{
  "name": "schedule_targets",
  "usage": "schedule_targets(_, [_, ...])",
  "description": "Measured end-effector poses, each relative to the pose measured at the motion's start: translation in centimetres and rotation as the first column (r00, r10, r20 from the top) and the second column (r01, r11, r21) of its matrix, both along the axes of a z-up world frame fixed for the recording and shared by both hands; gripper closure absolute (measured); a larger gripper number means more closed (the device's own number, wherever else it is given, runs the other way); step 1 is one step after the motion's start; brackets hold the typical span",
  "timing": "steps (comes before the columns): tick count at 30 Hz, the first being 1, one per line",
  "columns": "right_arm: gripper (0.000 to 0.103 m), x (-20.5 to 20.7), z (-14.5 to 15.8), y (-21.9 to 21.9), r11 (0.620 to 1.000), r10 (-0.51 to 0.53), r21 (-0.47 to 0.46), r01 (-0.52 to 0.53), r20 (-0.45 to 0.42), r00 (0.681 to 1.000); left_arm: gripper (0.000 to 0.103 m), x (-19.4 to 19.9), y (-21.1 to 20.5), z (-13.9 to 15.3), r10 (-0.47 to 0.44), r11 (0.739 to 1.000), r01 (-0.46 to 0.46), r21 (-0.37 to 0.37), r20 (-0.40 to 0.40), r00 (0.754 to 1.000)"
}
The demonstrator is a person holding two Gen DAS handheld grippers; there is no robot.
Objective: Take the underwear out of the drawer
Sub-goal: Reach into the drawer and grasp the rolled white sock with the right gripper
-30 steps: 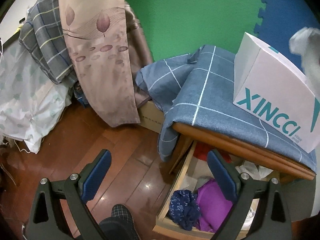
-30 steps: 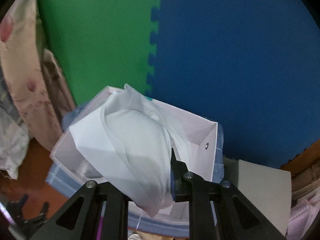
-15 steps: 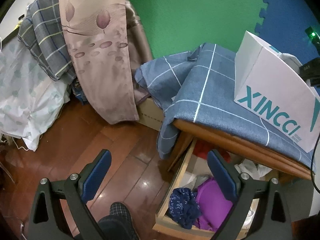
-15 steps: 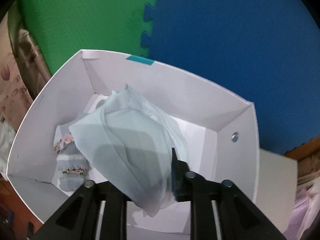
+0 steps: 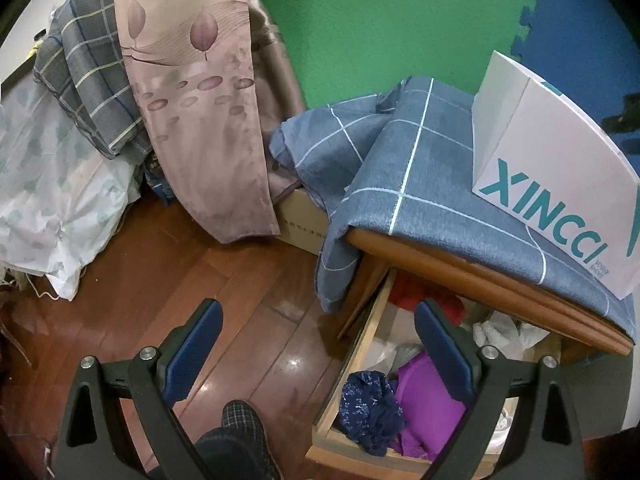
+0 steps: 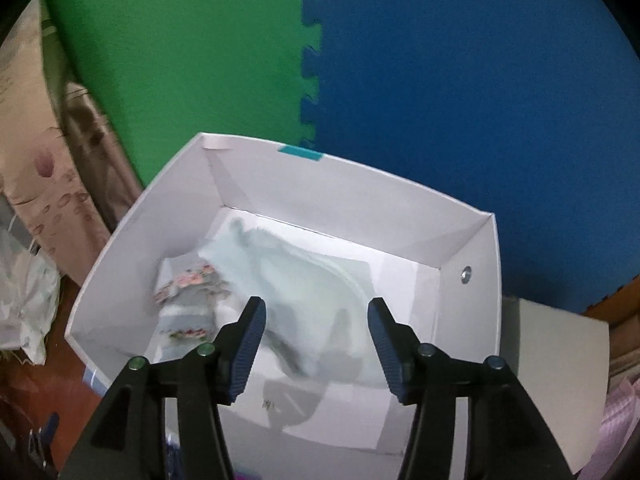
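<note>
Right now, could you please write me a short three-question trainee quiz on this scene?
1. True or false: the pale garment lies inside the white box.
2. Which does the open drawer hold? A) purple garment B) yellow towel C) shoes
3. Fill in: the left claw holds ____.

Key: 1 true. 2 A. 3 nothing; it is open over the wooden floor. The right claw is opening above the box, gripping nothing.

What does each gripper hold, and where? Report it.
Nothing. The right gripper is opening over the white garment, which lies in the box, clear of its pads. The left gripper is open and empty.
</note>
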State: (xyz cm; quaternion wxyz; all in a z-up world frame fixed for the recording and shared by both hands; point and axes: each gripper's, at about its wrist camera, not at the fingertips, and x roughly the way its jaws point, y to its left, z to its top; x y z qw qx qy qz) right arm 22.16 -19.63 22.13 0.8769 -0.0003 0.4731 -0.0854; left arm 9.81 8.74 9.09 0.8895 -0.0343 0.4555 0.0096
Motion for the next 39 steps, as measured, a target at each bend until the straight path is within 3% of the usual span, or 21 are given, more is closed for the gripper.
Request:
schedule_targets(6, [0.048, -6.4, 2.5, 1.5, 0.993, 0.104, 0.052, -0.105, 0.037, 0.994, 0.007, -0.4, 0.0, 0.1, -0.014, 1.000, 0.014, 0.016, 0.013, 1.000])
schedule_targets(11, [0.042, -14.0, 1.1, 2.6, 0.978, 0.192, 0.077, -0.192, 0.004, 0.981, 0.007, -0.4, 0.0, 0.0, -0.027, 1.000, 0.027, 0.016, 0.004, 1.000])
schedule_targets(18, [0.040, -20.2, -8.7, 2.4, 0.970, 0.220, 0.145, -0.193, -0.201, 0.955, 0.007, -0.6, -1.2, -0.5, -0.085, 0.996, 0.085, 0.019, -0.013, 0.996])
schedule_targets(23, [0.038, -20.5, -17.3, 2.4, 0.966, 0.239, 0.181, -0.182, -0.376, 0.895, 0.007, -0.5, -2.0, -1.4, -0.122, 0.993, 0.122, 0.004, -0.045, 0.992])
schedule_targets(27, [0.033, -20.1, -22.0, 2.9, 0.965, 0.253, 0.178, -0.191, -0.454, 0.854, 0.007, -0.3, -2.5, -1.7, -0.146, 0.989, 0.146, -0.006, -0.066, 0.987])
schedule_targets(31, [0.030, -18.8, -25.6, 3.0, 0.963, 0.259, 0.204, -0.177, -0.511, 0.819, 0.006, -0.3, -2.9, -2.1, -0.160, 0.987, 0.160, -0.007, -0.083, 0.984])
schedule_targets(39, [0.027, -17.1, -30.3, 2.9, 0.966, 0.245, 0.214, -0.146, -0.575, 0.781, 0.004, -0.4, -3.7, -2.6, -0.192, 0.981, 0.193, -0.004, -0.107, 0.976])
